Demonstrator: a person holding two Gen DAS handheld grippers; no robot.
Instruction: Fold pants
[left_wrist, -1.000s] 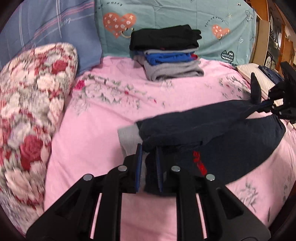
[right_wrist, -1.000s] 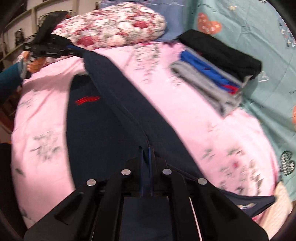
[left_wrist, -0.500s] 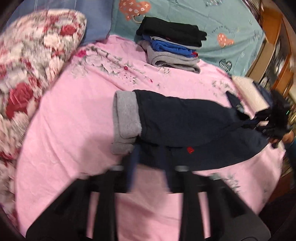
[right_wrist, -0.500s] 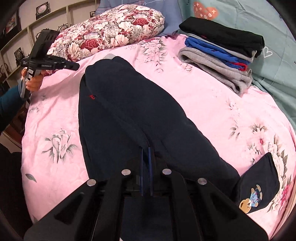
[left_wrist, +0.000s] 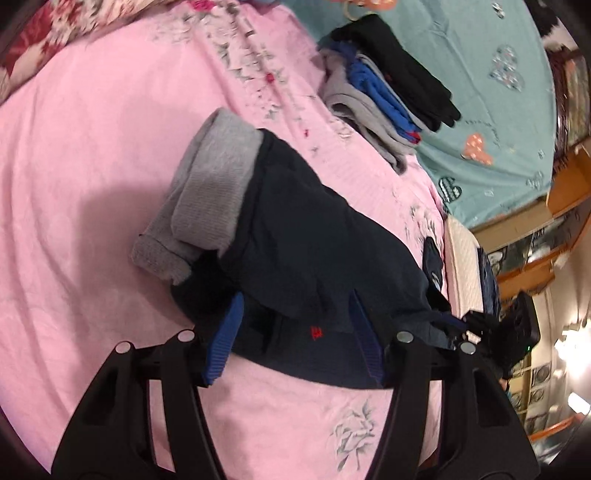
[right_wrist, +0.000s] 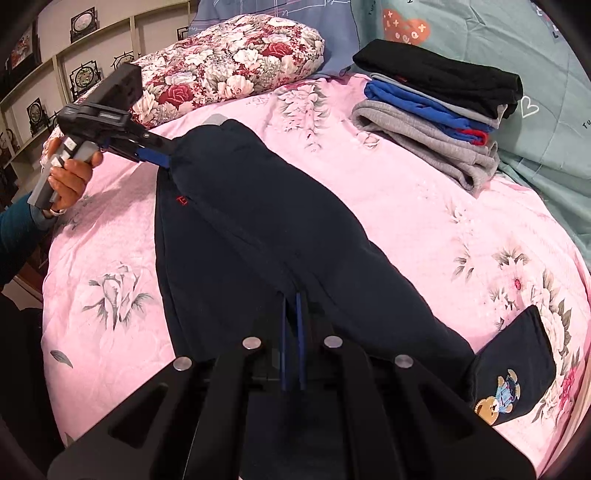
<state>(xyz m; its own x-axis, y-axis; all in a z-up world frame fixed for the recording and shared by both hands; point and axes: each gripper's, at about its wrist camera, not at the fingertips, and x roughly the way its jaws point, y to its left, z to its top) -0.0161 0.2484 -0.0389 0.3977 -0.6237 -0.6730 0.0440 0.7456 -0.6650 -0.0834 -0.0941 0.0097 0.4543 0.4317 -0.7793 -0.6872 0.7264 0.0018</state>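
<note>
**Dark pants lie folded long-ways on the pink bed**

Pink bedding (right_wrist: 424, 206) with soft flower prints is your work space. Your dark blue pants (right_wrist: 258, 221) lie across the middle of it, one leg laid on top of the other, so the long fold looks done.

Your left gripper (left_wrist: 295, 332) has its blue fingers (left_wrist: 225, 343) spread wide apart over the end of the pants by the small red mark, holding nothing. I think it has let go so the cloth can lie flat.

Your right gripper (right_wrist: 291, 343) pinches the other end of the pants between fingers pressed close together, which keeps that end steady.

Those pants look thick and soft, with a fuzzy gray lining (left_wrist: 218, 184) rolled out at one end. Behind the pants sits a neat pile of folded clothes (right_wrist: 436, 107), and a puffy flowered pillow (right_wrist: 229, 66) beside it.
</note>
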